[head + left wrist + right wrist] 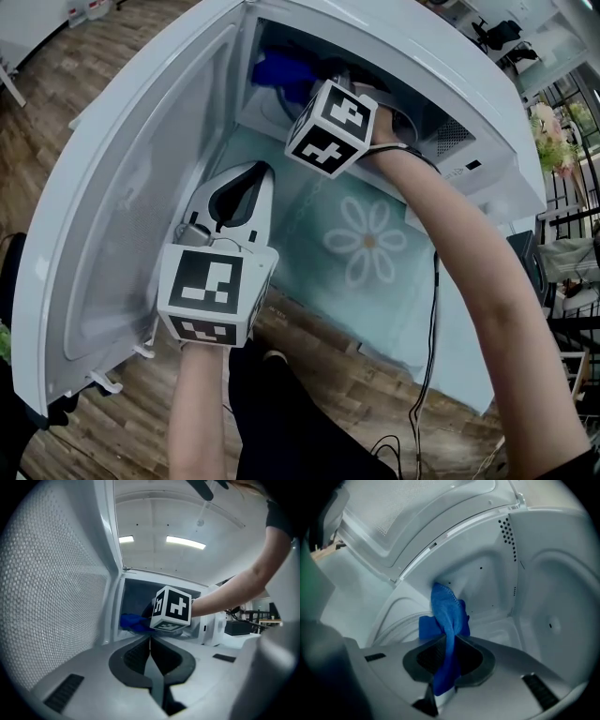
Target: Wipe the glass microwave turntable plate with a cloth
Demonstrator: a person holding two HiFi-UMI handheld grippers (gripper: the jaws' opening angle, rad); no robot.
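Head view steeply down over microwave (450, 56); left gripper view faces cavity from outside, right gripper view close inside; cloth (279, 70) shared.

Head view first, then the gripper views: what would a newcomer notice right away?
The blue cloth stands out, clamped in the right gripper deep inside the white microwave. The left gripper is shut on nothing and sits outside the microwave, beside the open door. Under the microwave lies a pale mat printed with a big daisy.

An open white microwave (450, 56) sits on a daisy-print tablecloth (323, 272).
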